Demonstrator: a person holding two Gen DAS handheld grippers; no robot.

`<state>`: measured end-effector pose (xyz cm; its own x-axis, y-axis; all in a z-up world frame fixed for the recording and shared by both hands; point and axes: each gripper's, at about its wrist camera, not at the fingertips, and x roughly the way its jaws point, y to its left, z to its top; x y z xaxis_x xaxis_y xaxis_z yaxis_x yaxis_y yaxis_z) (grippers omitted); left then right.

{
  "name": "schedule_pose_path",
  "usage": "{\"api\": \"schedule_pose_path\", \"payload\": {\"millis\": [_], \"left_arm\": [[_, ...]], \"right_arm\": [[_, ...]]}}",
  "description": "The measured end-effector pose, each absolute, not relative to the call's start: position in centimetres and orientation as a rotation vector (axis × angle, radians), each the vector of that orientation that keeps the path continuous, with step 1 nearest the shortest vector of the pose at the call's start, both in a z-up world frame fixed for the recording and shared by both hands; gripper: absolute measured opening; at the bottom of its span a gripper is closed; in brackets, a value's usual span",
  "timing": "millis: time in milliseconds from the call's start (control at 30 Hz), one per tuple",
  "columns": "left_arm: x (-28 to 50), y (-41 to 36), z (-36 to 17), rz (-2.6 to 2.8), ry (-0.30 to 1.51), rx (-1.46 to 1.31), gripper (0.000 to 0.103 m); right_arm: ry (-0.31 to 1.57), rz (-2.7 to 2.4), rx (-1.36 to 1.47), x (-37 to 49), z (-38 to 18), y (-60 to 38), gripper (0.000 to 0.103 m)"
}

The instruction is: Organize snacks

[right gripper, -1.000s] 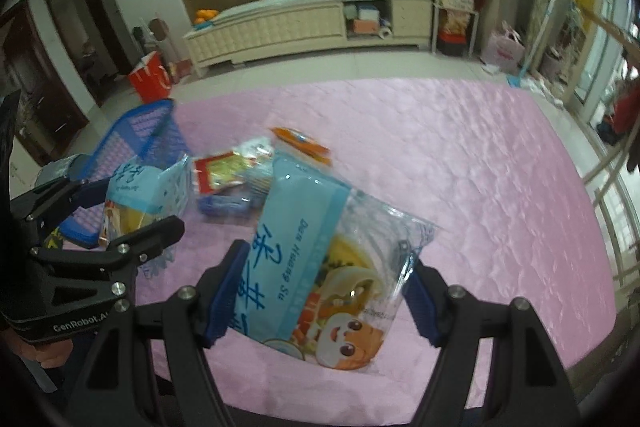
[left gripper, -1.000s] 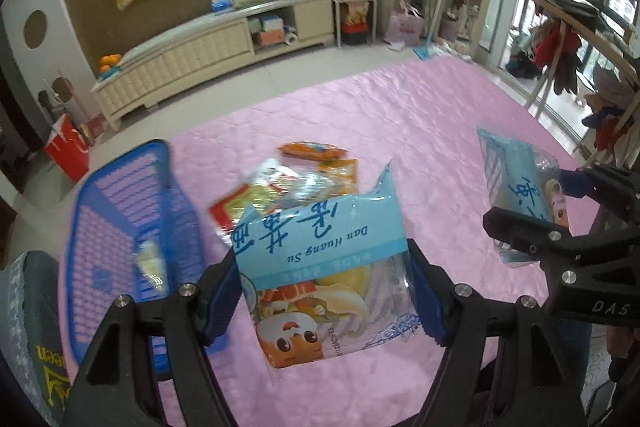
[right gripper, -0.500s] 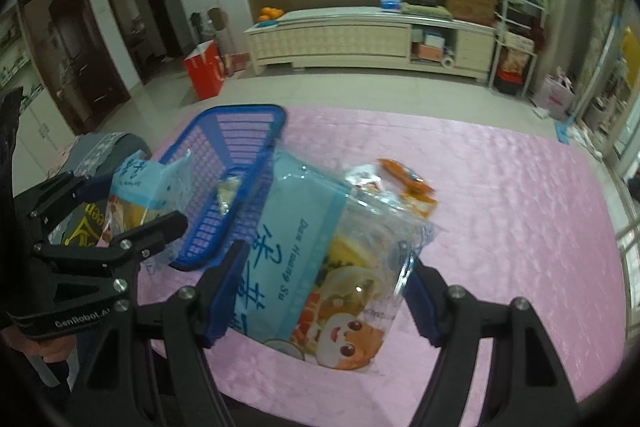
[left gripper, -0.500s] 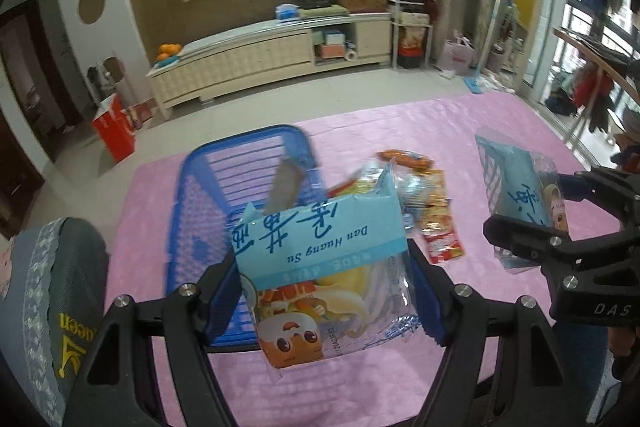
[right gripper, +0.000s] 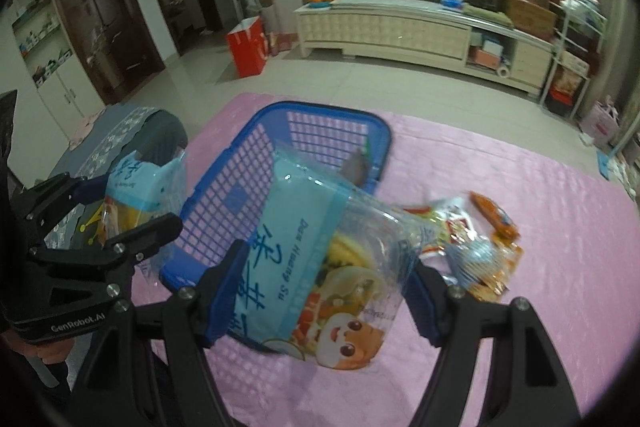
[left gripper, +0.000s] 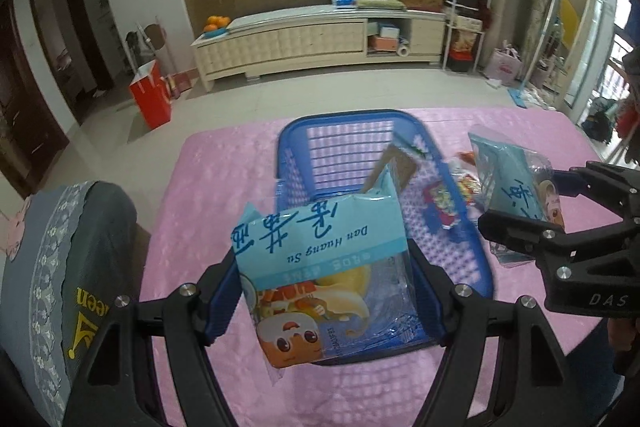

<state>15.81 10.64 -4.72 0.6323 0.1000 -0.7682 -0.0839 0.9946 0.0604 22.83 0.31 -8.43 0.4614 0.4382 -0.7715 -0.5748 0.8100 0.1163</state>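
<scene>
**Observer:** What have you got in each hand?

**Me:** 2 bags, 1 per gripper. My left gripper [left gripper: 322, 301] has its blue pads pressed on both sides of a light-blue snack bag [left gripper: 320, 263], jaws set wide around it. My right gripper [right gripper: 320, 289] is clamped the same way on a second snack bag [right gripper: 316, 267] of the same kind, tilted, with its clear end toward the right.

**Observer:** Where are the bags relative to the basket?

**Me:** In the left wrist view my bag hangs over the near rim of the blue basket [left gripper: 352, 131], which sits on the pink quilted cover [left gripper: 224, 179]. In the right wrist view the second bag hangs over the basket's near right corner. I see 1 brown packet [left gripper: 394, 167] leaning inside against the right wall.

**Observer:** Anything left outside?

**Me:** A loose pile of snack packets [right gripper: 476, 243] lies on the cover just right of the basket, with an orange packet [right gripper: 494, 215] at its far edge. A grey cushion [left gripper: 60, 267] sits at the cover's left edge.
</scene>
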Motion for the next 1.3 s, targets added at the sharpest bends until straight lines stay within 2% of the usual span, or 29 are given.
{"api": "schedule_pose_path", "payload": {"millis": [633, 733, 800, 867, 1300], "left_arm": [[19.1, 17.8, -7.4, 0.193, 0.919, -0.064, 0.072], [19.2, 18.0, -7.9, 0.197, 0.929, -0.07, 0.072], [19.4, 17.9, -8.1, 0.196, 0.937, -0.07, 0.072], [19.5, 17.9, -8.3, 0.194, 0.941, -0.069, 0.072], [20.2, 15.1, -6.7, 0.137, 0.917, -0.035, 0.072]], "right_arm": [[0.983, 0.705, -0.28, 28.2, -13.2, 8.6, 0.077], [0.987, 0.733, -0.266, 28.9, -13.6, 8.9, 0.08], [0.963, 0.711, -0.302, 28.9, -13.4, 9.1, 0.09], [0.942, 0.702, -0.317, 28.6, -13.1, 8.9, 0.094], [0.915, 0.631, -0.26, 28.2, -10.2, 4.9, 0.095]]}}
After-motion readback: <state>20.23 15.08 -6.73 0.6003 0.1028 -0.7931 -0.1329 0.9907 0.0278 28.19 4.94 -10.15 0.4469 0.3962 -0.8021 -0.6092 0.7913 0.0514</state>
